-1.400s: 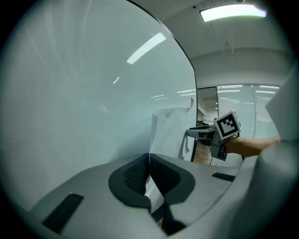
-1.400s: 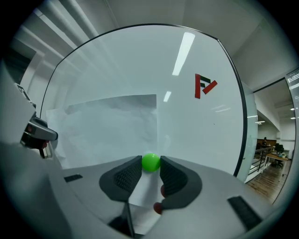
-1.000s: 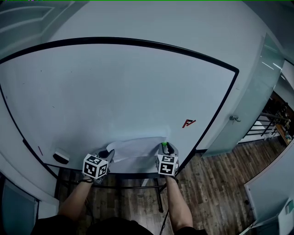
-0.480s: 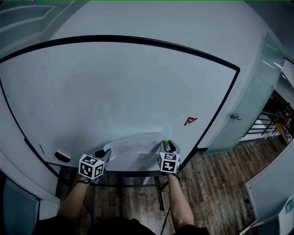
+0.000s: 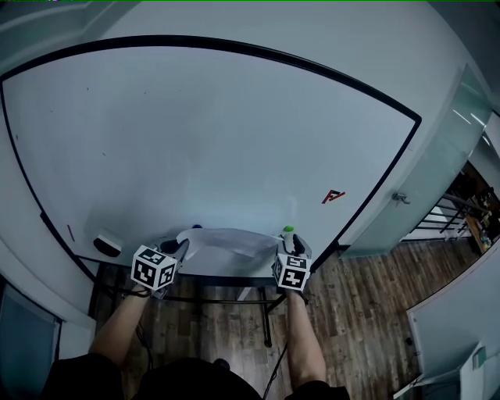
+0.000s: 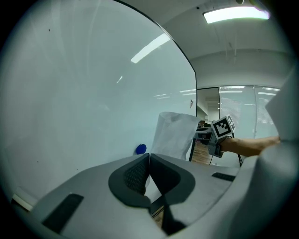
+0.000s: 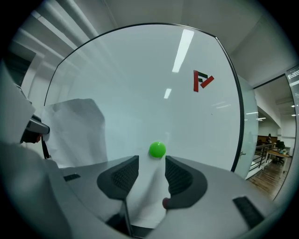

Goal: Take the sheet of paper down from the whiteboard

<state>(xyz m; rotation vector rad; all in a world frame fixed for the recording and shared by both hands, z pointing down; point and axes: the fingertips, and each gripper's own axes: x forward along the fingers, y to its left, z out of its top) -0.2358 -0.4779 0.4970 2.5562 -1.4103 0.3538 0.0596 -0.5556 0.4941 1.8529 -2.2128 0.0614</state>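
Pinches paper (image 6: 175, 133) with left gripper (image 6: 148, 163); has just been opening right gripper (image 7: 152, 168) (paper between, unclamped). Risks tearing at green magnet (image 7: 157, 149) if tugged.

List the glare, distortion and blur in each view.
Head view: fisheye bows the whiteboard outline into an arc. Left gripper view: the ceiling lamp blows out at top, light streaks glare off the board, corners black. Right gripper view: a strip-light reflection above the sharp green magnet; the sheet of paper sits dim at left.
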